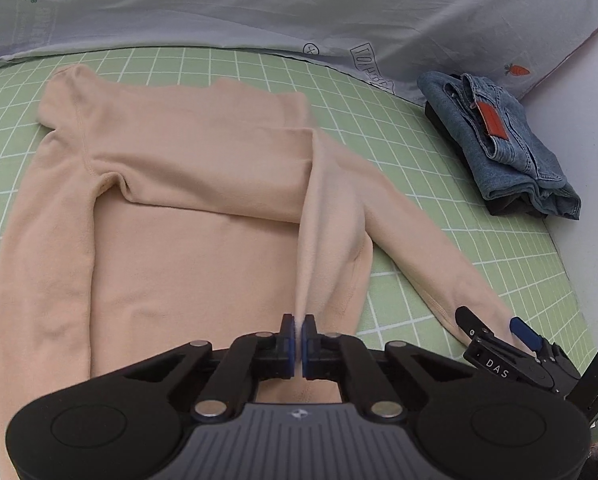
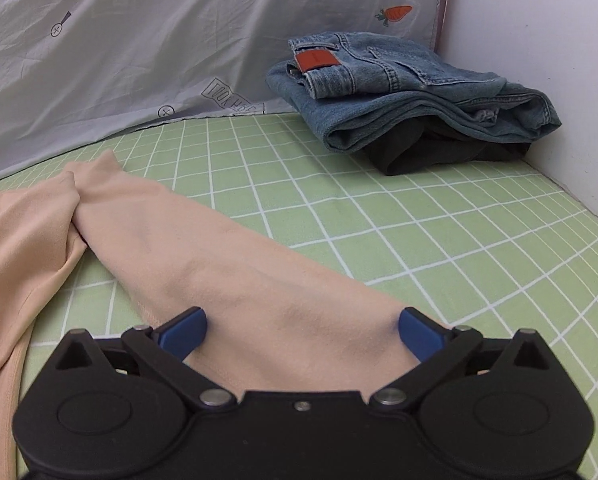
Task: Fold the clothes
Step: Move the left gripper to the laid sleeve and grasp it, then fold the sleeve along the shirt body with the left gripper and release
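Observation:
A peach long-sleeved top (image 1: pixel 187 200) lies spread on the green checked sheet (image 1: pixel 479 240). My left gripper (image 1: pixel 298 336) is shut on a raised ridge of the top's fabric near its right side seam, and the cloth rises in a fold from the pads. The top's right sleeve (image 2: pixel 227 252) runs out diagonally over the sheet. My right gripper (image 2: pixel 301 332) stands open wide, one blue fingertip (image 2: pixel 185 330) on each side of the sleeve's end, with the cloth lying between them. The right gripper (image 1: pixel 495 330) also shows at the lower right of the left wrist view.
Folded blue jeans (image 2: pixel 399 88) rest on a dark garment (image 2: pixel 419 152) at the far right corner, beside a white wall (image 2: pixel 539 80). A pale carrot-print cloth (image 2: pixel 139 40) rises along the back edge. Bare green sheet (image 2: pixel 439 240) lies between the sleeve and the jeans.

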